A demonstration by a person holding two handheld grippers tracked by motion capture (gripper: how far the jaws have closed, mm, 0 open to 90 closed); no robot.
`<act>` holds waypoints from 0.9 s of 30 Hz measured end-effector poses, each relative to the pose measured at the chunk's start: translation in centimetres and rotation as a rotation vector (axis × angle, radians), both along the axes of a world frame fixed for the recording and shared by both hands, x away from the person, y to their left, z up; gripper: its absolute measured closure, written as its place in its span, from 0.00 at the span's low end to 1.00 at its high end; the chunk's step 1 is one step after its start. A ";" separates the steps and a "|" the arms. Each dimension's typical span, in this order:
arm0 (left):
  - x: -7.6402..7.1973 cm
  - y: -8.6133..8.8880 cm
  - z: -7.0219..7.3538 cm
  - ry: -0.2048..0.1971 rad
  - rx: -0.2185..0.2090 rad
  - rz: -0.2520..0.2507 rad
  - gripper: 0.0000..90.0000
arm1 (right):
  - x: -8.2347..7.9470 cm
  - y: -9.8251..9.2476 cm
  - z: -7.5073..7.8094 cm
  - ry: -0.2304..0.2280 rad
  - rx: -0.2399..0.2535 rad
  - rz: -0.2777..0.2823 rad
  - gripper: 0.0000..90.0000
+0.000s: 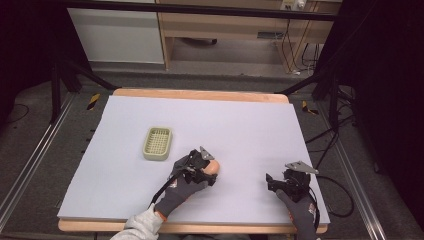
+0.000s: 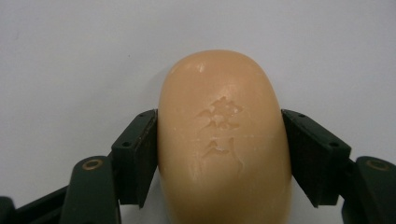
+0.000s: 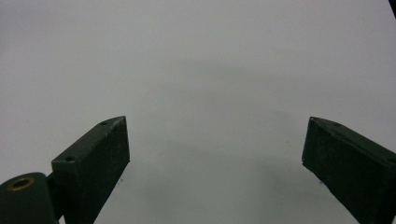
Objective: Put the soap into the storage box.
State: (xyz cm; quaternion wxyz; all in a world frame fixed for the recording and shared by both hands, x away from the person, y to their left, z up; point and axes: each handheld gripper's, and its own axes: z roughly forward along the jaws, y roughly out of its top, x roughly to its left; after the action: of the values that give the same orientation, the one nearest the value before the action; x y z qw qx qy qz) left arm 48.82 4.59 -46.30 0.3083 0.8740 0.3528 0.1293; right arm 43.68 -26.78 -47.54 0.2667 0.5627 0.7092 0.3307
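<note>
Peach-orange bar: soap point(image 2: 224, 144), oval and smooth, with a raised stamp pressed into its upper face; characters not legible enough to read.
Soap position: between the two black jaws of the left gripper point(image 2: 219, 154), long axis running away from the camera in the left gripper view, rounded far end sticking out past the jaw tips.
Left gripper fingers: closed against the soap, one pad point(image 2: 140, 156) flat on each long side, no gap visible at either contact.
Left gripper location: high view puts it point(image 1: 212, 172) near the front middle of the table, with the soap point(image 1: 214, 167) at its tip.
Soap height: cannot tell whether it rests on the surface or sits just above it.
Right gripper fingers: spread wide, nothing between them; right gripper view has only bare surface past the pads point(image 3: 98, 163).
Right gripper location: point(image 1: 272, 182) front right of the table, well apart from the left one.
Hands: both in dark grey gloves, left hand point(image 1: 182, 192) with a grey sleeve behind it.
Soap dish: pale green tray point(image 1: 157, 143) with a slotted floor, left of centre, near the left gripper but apart from it.
Table: pale lilac-grey mat point(image 1: 250, 125) over a wooden top.
</note>
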 end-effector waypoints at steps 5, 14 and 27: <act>-0.1 0.7 0.8 -0.006 -0.017 0.006 0.34 | 0.0 0.0 0.0 0.000 -0.001 0.000 0.09; -0.5 1.9 1.6 -0.015 -0.031 0.014 0.34 | 0.0 0.0 0.0 0.002 0.003 -0.002 0.09; -0.8 3.1 2.6 -0.032 -0.031 0.019 0.34 | 0.0 -0.1 0.0 0.000 -0.001 -0.004 0.09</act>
State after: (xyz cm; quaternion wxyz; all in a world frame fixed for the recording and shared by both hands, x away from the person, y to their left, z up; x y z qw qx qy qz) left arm 47.98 7.66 -43.65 0.3259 0.8636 0.3580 0.1405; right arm 43.64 -26.85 -47.50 0.2677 0.5639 0.7083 0.3298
